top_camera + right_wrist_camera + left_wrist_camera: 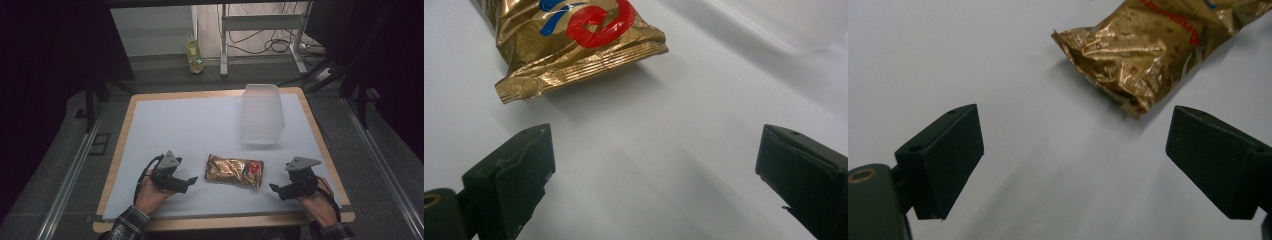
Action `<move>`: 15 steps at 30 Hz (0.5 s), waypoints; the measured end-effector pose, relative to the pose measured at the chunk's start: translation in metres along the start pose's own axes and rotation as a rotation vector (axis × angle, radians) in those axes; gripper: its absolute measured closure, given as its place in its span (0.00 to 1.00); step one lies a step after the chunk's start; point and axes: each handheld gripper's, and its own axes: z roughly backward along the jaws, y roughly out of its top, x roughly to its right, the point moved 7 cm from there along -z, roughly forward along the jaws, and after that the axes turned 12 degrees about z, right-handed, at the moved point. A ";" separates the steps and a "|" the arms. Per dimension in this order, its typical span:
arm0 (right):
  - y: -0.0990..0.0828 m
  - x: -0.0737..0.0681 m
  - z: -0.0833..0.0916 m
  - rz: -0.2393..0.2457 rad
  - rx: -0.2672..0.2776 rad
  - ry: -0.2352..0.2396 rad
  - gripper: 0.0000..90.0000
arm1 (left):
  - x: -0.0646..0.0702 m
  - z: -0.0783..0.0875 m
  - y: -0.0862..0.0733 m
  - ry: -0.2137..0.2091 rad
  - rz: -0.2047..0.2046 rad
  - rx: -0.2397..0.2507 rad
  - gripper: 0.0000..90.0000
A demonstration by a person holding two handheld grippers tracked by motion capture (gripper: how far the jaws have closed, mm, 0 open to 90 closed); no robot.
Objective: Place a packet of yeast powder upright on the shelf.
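Crinkled gold foil snack bag lying flat on a white table mat.

Red and blue lettering, too cropped to read. Left gripper and right gripper flank the bag, jaws spread, empty. Clear plastic tub beyond it.

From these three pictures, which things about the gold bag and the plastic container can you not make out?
- Gold snack bag: its print is too small to read in the high view; the top edge cuts it off in both gripper views.
- Clear plastic container: whether it is empty cannot be told in the high view; its cloudy walls blur the inside.
- Bottle on the floor: too small and dim to identify its label.
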 end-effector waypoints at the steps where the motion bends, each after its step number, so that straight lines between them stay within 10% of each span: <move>1: 0.000 -0.001 0.000 -0.001 0.001 0.005 0.03 | 0.001 -0.001 0.000 0.001 -0.004 -0.004 0.11; 15: -0.005 0.000 -0.004 -0.001 -0.017 0.022 0.03 | 0.001 -0.006 0.000 0.005 -0.018 -0.031 0.28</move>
